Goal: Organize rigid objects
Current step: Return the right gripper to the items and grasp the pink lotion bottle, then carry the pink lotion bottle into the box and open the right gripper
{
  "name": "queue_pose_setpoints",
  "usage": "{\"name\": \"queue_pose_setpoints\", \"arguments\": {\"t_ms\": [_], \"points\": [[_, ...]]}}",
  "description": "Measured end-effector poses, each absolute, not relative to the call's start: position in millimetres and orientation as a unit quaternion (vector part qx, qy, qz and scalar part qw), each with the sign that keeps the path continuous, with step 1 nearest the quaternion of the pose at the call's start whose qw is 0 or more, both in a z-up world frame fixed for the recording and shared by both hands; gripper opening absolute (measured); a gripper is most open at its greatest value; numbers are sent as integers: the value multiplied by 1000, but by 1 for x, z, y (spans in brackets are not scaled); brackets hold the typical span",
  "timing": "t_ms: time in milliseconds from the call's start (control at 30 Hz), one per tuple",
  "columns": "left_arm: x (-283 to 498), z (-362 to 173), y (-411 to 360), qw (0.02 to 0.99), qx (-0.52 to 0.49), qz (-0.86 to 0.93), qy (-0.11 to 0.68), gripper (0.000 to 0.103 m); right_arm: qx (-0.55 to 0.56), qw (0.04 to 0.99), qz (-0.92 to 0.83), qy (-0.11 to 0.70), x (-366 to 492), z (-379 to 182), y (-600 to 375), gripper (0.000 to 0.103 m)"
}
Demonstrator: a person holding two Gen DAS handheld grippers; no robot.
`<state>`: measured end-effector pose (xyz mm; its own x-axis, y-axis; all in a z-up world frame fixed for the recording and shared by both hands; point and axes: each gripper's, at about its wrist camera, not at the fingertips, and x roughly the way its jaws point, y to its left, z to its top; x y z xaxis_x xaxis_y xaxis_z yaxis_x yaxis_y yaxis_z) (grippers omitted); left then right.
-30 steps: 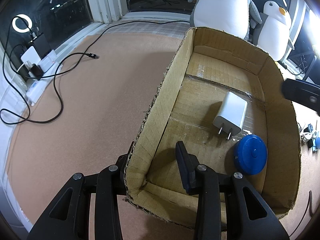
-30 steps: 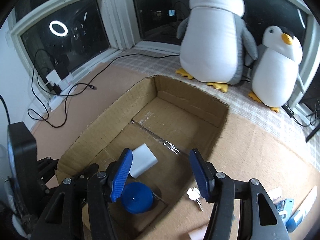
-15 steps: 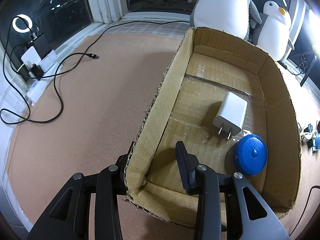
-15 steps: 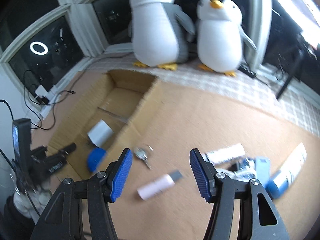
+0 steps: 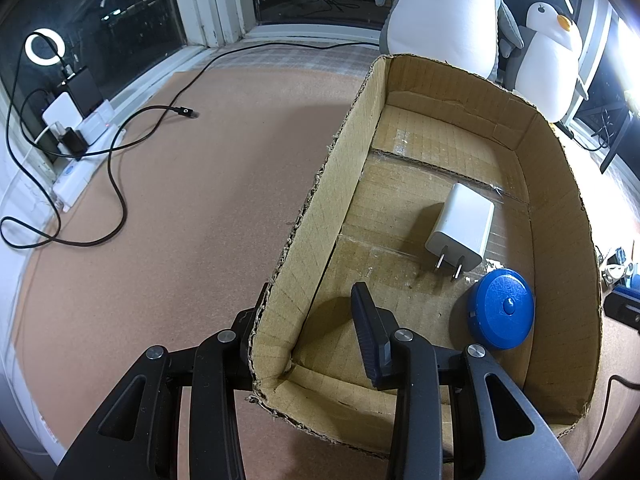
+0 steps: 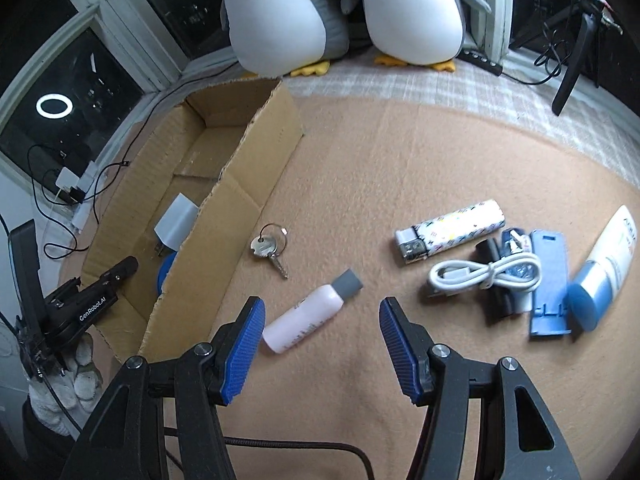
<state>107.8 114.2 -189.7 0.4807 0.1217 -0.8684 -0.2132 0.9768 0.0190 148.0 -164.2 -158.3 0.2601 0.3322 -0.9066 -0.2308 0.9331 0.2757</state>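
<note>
An open cardboard box holds a white plug charger and a round blue tape measure. My left gripper is shut on the box's near left wall, one finger inside and one outside. In the right wrist view my right gripper hangs open just above a pink bottle with a grey cap, which lies on the mat between its fingers, untouched. To the right of the box lie keys on a ring, a patterned lighter, a coiled white cable, a blue flat piece and a white tube.
Two plush penguins stand at the back by the window. A black cable and a power strip lie on the floor mat left of the box. A gloved hand holds the left gripper.
My right gripper has swung from over the box to the right and down, and now sits over the loose items by the pink bottle. The left gripper and box have stayed put.
</note>
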Motion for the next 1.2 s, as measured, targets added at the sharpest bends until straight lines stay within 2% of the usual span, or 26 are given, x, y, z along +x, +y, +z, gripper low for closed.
{"name": "queue_pose_setpoints", "arguments": {"t_ms": [100,433,833,1200], "points": [[108,-190,114,859,-45,97,500,36,39,788,178,589,147,-163,-157,55],[108,-189,114,859,-46,97,500,36,31,775,159,611,152,-178,-144,45],[108,-189,114,860,-46,97,500,36,13,770,149,620,158,-182,-150,18],[107,-189,115,860,-47,97,499,36,22,780,151,607,152,-176,-162,18]]}}
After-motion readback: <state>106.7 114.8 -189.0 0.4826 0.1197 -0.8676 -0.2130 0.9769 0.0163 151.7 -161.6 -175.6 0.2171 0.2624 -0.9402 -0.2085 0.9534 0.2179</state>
